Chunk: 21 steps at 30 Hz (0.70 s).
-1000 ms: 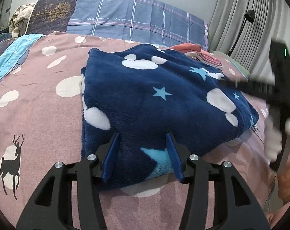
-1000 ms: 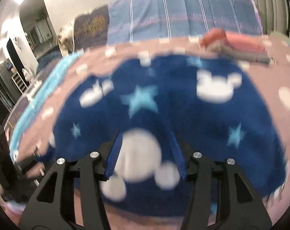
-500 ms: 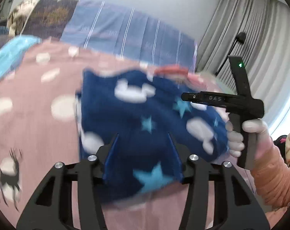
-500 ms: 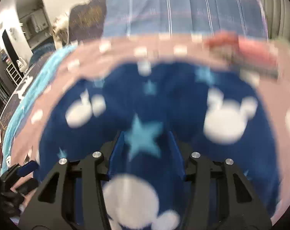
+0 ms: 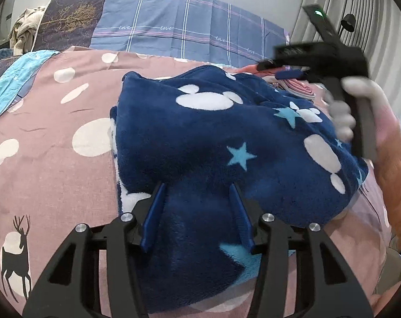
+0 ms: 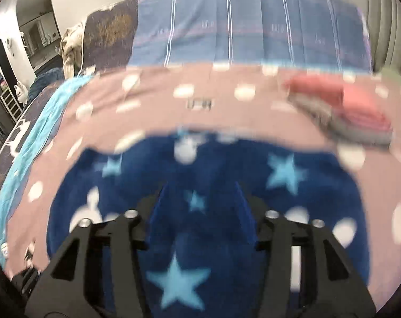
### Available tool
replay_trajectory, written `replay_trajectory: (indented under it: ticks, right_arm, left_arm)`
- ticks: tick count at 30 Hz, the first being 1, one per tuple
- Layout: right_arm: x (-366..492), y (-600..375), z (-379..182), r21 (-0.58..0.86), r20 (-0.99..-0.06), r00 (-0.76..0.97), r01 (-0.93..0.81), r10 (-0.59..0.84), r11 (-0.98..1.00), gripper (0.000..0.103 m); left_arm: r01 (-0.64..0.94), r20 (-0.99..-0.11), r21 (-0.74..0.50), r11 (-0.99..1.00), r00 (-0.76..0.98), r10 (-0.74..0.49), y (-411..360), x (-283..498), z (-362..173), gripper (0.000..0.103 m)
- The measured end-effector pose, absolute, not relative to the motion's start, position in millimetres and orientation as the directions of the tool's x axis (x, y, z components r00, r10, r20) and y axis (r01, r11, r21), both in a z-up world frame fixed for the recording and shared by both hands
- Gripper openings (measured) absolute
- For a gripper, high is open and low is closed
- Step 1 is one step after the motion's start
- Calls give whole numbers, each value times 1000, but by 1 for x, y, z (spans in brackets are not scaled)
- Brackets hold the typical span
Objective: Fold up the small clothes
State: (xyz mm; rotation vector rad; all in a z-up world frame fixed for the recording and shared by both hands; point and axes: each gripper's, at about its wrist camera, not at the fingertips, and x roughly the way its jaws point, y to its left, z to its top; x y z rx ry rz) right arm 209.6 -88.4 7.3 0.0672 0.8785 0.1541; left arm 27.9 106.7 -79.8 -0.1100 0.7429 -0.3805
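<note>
Nearest, left tool over near edge of navy fleece garment, jaws half apart, fleece bulging between blue pads; whether pads press it, cannot tell. Garment lies bundled on pink spotted bed cover, fold looks rough, not finished. Right tool, blurred, has swung back across garment toward far side; jaws have just been opening, nothing pinched, fleece only beneath. Judgement: last fold released, next comes smoothing or regrasp. Beyond, folded pink-grey stack near plaid pillow.
</note>
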Motion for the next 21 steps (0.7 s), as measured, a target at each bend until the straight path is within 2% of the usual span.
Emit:
replay_trajectory:
  ticks: [2,3,7,10,12,13,16,18,21]
  right_arm:
    - [245,-91,-29,103,-837,532,-83,131,991,65]
    - [262,-92,-61,89,-874,472,-76,114,993,71]
    - [258,-86,-60,16,-855,514,-95,63,995,72]
    - [247,-98,-46,59,-833,545,-89,98,994,67]
    - [230,-100,-26,30,-807,589,-42,49,999,52]
    - [216,-98,-14,15,-787,615,-44,39,999,52]
    - [157,-68,22,12,-721,674,-218,160,976,51]
    - [105,-45,38,-33,-678,697,-348,235,937,62]
    - [35,0,31,-132,-678,668,-521,307,843,64]
  left_arm:
    - [299,-635,-239,924,671,-382,108,26,-80,51]
    - [300,-634,-243,923,671,-385,109,27,-81,51]
    - [301,-631,-256,919,668,-395,110,27,-82,51]
    - [303,-630,-262,916,666,-400,111,28,-81,52]
    - [302,-624,-259,917,673,-398,111,27,-81,52]
    - [299,-618,-261,918,679,-396,112,25,-80,52]
    - [289,-593,-278,916,699,-400,120,16,-73,52]
    - [265,-571,-296,918,721,-392,134,5,-65,52]
    - [175,-562,-286,942,766,-313,168,-14,-60,55]
